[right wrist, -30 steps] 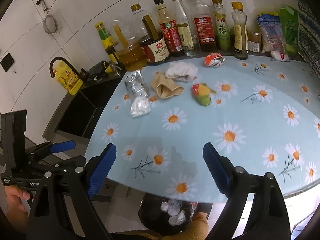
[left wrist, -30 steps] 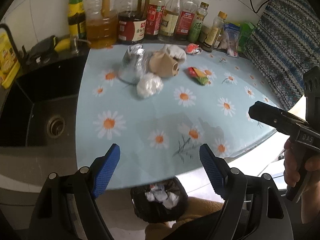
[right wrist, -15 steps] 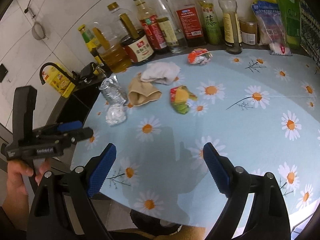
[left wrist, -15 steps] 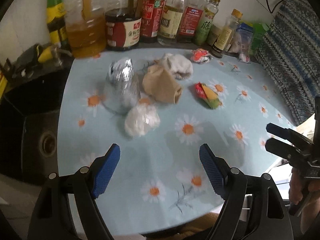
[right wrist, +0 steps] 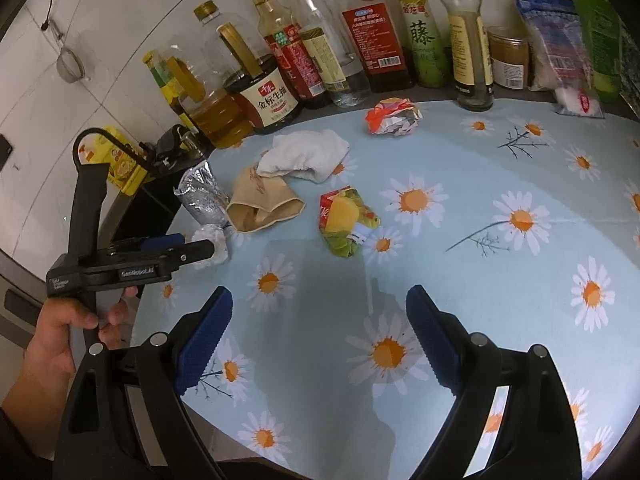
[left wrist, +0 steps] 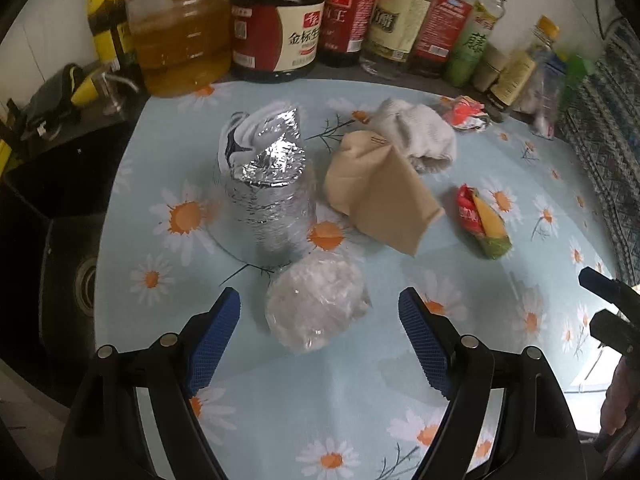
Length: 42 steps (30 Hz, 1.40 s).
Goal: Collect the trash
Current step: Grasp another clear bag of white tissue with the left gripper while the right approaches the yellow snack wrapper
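Observation:
My left gripper (left wrist: pixel 320 308) is open, and a clear plastic wad (left wrist: pixel 316 304) lies between its blue fingertips without touching them. Behind the wad stand a crumpled foil bag (left wrist: pixel 266 176), a tan paper bag (left wrist: pixel 380 192) and a white cloth (left wrist: pixel 416 136). A red, yellow and green snack wrapper (left wrist: pixel 482 220) lies to the right. My right gripper (right wrist: pixel 320 304) hangs open and empty above the daisy tablecloth (right wrist: pixel 500 280), short of that snack wrapper (right wrist: pixel 346 220). A crumpled red-white wrapper (right wrist: pixel 392 116) sits near the bottles. A hand holds the left gripper (right wrist: pixel 196 246) beside the wad (right wrist: pixel 212 240).
Oil and sauce bottles (right wrist: pixel 276 96) line the back wall, with packets (right wrist: pixel 560 52) at the far right. A dark sink (left wrist: pixel 68 280) lies left of the table. A patterned fabric (left wrist: pixel 600 140) borders the right side. The table's near edge curves below both grippers.
Both grippers have come forward and down over the table, so the trash looks larger. The black bin below the table edge has dropped out of view. The plastic wad now sits between the left fingertips.

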Tool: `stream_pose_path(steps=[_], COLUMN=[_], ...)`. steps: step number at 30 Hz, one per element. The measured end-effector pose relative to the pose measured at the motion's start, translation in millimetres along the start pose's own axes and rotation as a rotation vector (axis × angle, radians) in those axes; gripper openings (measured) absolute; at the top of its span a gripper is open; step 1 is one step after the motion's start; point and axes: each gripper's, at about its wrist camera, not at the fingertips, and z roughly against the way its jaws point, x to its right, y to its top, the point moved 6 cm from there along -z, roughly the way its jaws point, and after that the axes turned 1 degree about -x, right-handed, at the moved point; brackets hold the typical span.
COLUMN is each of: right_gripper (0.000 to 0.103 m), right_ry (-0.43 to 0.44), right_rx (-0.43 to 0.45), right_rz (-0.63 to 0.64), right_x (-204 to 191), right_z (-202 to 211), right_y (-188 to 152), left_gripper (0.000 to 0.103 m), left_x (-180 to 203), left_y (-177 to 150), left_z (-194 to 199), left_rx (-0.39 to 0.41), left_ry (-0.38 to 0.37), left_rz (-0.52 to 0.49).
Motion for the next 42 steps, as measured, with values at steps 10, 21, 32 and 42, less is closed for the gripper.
stream_pose_path(steps=[10,21,32,42], right_gripper=[0.088,0.088,0.088,0.084], right_ry=[0.023,0.017,-0.002,-0.014], right_rx=[-0.028,-0.041,-0.068,-0.166], right_rz=[0.017,0.040,0.071,0.061], right_x=[4,4,12,20], right_z=[-15,-29,-51,-100], right_y=[17,33,44,52], left_gripper=[0.077,0.057,0.057,0.057], left_x=[-3,-3,1,-11], left_y=[7,7,-4,-32], left_z=[-27,-33,-12,20], left_rx=[-0.008,0.003,0.028,0.054], left_ry=[0.008,0.036,0.028,0.017], left_rz=[0.015,-0.002,0.022,0.095])
